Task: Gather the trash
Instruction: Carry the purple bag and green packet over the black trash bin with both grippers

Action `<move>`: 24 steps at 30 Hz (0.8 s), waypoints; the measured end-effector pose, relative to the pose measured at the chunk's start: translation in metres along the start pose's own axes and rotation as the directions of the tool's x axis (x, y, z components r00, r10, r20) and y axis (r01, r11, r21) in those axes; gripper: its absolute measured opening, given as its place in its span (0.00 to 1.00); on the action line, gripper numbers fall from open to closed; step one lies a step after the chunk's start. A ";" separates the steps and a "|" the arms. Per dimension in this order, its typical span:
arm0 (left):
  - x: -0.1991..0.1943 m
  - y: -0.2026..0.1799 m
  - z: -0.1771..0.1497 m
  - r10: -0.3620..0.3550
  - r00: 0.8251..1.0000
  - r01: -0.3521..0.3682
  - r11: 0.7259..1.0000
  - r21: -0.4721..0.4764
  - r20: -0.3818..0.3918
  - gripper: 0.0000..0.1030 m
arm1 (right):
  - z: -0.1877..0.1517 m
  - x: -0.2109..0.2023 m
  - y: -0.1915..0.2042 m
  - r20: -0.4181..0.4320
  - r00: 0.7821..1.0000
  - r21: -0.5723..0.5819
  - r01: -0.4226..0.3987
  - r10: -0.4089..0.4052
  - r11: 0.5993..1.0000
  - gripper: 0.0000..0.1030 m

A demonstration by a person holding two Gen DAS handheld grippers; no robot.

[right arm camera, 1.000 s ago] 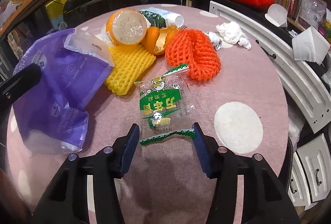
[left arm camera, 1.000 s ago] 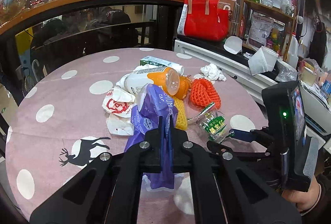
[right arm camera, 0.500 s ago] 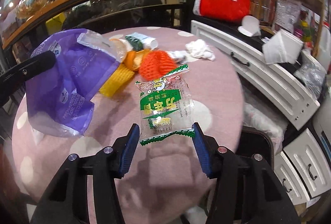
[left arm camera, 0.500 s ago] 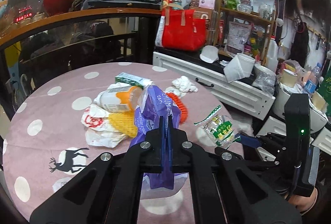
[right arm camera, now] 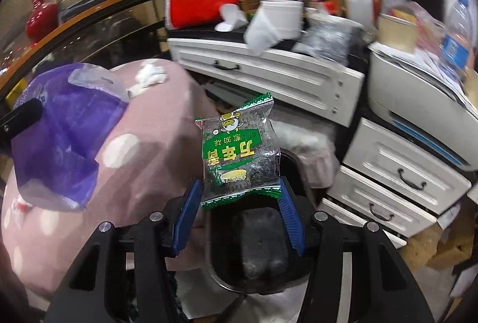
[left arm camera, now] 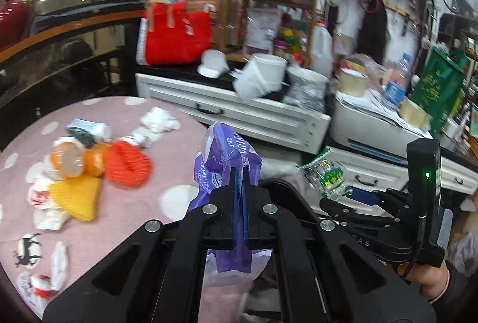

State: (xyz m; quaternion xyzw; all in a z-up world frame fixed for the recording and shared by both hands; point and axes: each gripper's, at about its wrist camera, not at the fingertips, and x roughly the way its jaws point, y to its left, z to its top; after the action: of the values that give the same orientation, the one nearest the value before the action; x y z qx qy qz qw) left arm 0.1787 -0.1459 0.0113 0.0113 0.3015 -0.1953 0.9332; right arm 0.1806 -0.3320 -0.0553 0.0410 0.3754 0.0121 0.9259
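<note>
Disposal step: right tongs [right arm camera: 239, 209] grip the clear green-printed snack wrapper [right arm camera: 239, 152] above a dark round bin [right arm camera: 257, 248]; left tongs [left arm camera: 239, 191] clamp the purple plastic bag [left arm camera: 227, 155]. Next, probably release over it.

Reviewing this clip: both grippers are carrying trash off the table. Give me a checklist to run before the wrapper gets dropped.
1. Right gripper holds the green snack wrapper by its bottom edge: ok.
2. Left gripper is clamped on the purple bag: ok.
3. Wrapper is over the black bin: ok, the bin sits directly below the fingers.
4. Bin has room: cannot tell; a dark block lies inside.
5. Purple bag's mouth is open to receive trash: cannot tell.
6. Table cleared: not ok; the orange foam net remains.
</note>
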 end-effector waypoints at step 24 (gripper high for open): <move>0.197 -0.112 -0.077 -0.110 0.877 0.188 0.975 0.123 -0.467 0.02 | -0.061 0.016 -0.096 -0.103 0.986 0.181 0.148 -0.131 0.972 0.50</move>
State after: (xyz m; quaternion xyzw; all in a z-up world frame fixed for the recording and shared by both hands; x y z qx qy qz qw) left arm 0.2401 -0.3086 -0.1524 0.1106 0.4956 -0.2826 0.8138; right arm 0.1491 -0.4232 -0.1177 0.1012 0.4185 -0.0867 0.8984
